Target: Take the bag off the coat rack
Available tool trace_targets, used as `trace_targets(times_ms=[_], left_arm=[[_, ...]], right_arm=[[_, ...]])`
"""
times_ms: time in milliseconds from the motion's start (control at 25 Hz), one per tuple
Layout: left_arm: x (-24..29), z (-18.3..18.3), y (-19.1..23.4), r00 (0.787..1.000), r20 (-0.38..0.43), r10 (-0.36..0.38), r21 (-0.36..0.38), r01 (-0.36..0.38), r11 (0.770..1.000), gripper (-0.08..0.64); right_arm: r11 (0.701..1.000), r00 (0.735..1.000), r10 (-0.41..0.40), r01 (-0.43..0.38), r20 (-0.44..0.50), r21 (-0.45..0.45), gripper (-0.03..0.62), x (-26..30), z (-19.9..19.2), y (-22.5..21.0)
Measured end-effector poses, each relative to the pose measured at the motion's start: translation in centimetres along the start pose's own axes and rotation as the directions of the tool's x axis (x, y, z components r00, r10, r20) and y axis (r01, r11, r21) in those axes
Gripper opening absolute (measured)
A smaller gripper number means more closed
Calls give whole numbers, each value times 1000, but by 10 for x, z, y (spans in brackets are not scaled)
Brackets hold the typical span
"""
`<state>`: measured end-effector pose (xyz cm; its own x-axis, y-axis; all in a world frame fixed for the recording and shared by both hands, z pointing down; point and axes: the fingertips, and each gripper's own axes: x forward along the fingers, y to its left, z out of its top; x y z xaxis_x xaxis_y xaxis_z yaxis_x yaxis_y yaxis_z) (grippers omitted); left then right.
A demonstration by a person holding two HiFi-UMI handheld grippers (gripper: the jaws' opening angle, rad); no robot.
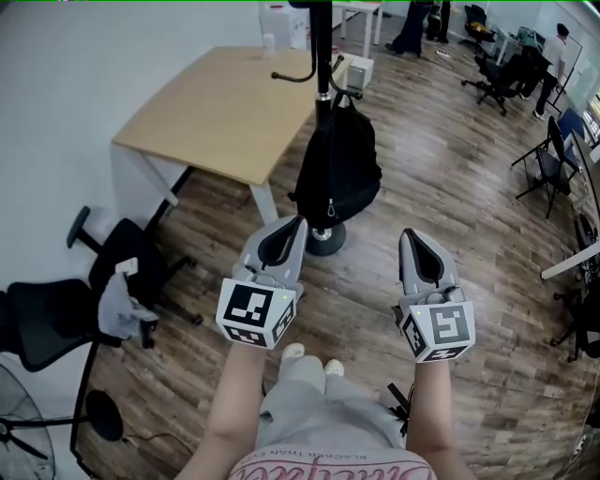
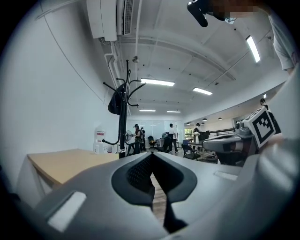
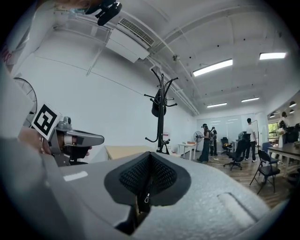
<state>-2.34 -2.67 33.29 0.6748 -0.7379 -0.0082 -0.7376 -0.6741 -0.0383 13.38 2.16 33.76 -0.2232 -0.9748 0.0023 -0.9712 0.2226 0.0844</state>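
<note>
Bag: we see the black fabric backpack-style bag [image 1: 337,169] hanging on the black metal coat rack [image 1: 323,56]. Its body lies against the pole and its lower end is just above the rack's round base.
Coat rack: it stands on the wood-plank floor [image 1: 441,187], just beside the near corner of the light wooden table with white legs [image 1: 216,112]. A curved hook juts from the pole over the tabletop.
Left gripper: we hold the grey left gripper [image 1: 296,223], with its marker cube, out in front of us, pointing towards the rack's base. Its own view shows the jaws pressed together with nothing between them.
Right gripper: the grey right gripper [image 1: 410,234] sits level with the left one, well apart from it and to the right of the rack. Its jaws are likewise closed and empty.
Grippers and bag: neither gripper touches the bag. The left tip is near the bag's lower end and the right tip is farther off.
Gripper views: both look up at the rack against the white wall and the ceiling lights, each with the other gripper at its edge.
Left of us: a black office chair [image 1: 47,323] has a grey cloth [image 1: 117,305] draped on it, and a black floor fan [image 1: 19,431] stands at the bottom corner.
Background: people [image 1: 412,28] stand at the far end of the room, with more black chairs [image 1: 553,159] to the right.
Below us: our bare forearms and white shoes [image 1: 293,352].
</note>
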Motion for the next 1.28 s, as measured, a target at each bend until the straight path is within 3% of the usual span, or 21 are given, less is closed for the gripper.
trace_targets(times_ms=[360,880,1280], left_arm=[[44,-8,11,1000,-2,10,-29,-10,1000,18],[141,-2,75,999,26,37,-33,-36,999,18],[209,-3,130,1000,2,15,-46,-15,999,128]], right_arm=[[1000,1000,-10,11,-14,18,2,26,-15,-30],[997,998,-46,44,33,65,3,124,-1,-93],[999,1000,13,-13,-15,31,97,216,-1,-109]])
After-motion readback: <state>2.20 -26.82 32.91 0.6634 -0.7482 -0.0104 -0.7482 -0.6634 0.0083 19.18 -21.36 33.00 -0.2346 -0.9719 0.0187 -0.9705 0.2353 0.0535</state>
